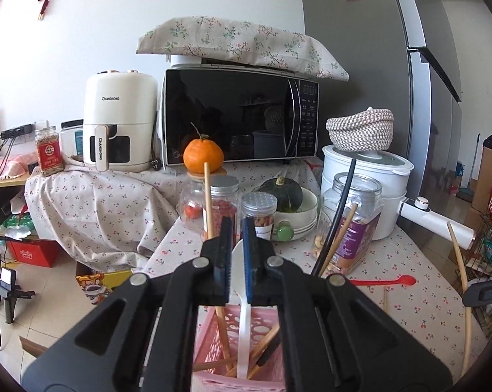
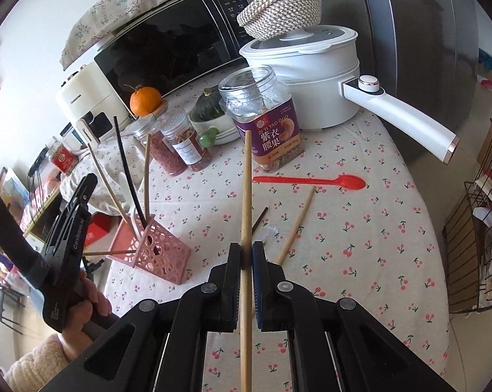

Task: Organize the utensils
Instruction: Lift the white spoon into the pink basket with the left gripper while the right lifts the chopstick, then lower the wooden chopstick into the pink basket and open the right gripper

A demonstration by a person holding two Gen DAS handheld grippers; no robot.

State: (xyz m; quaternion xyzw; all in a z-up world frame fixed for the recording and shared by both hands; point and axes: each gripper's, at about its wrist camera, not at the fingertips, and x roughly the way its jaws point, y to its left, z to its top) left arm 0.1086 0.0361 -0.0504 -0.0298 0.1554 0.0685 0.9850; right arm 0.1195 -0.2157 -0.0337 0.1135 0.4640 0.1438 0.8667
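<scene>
- The left claw [image 1: 237, 261] is clamped on a white plastic spoon [image 1: 242, 310], its bowl pinched between the blue pads and its handle reaching down into the pink perforated holder [image 1: 210, 336] at the bottom centre of the left wrist view.
- The right claw [image 2: 246, 258] is closed on a light wooden chopstick [image 2: 246, 212], which runs almost straight up the middle of the right wrist view, lifted off the table [image 2: 360, 228].
- In the right wrist view the pink perforated holder [image 2: 161, 254] stands at the lower left on the cherry-print cloth, with several wooden chopsticks and a black chopstick [image 2: 128, 176] leaning out of it.
- One thin wooden stick [image 2: 108, 253] pokes sideways through the holder's wall.
- A red plastic spoon [image 2: 308, 181] lies flat on the table right of centre, bowl toward the right.
- Just below it a second wooden chopstick [image 2: 295, 225] lies slanted on the cloth, and a short dark stick [image 2: 259, 217] shows beside the held chopstick.
- Behind these stand a purple-labelled jar [image 2: 265, 124], two smaller jars of dried goods [image 2: 184, 147], a white electric pot [image 2: 311, 75] and a microwave [image 2: 167, 45].
- An orange [image 2: 145, 100] sits on a jar lid in front of the microwave.
</scene>
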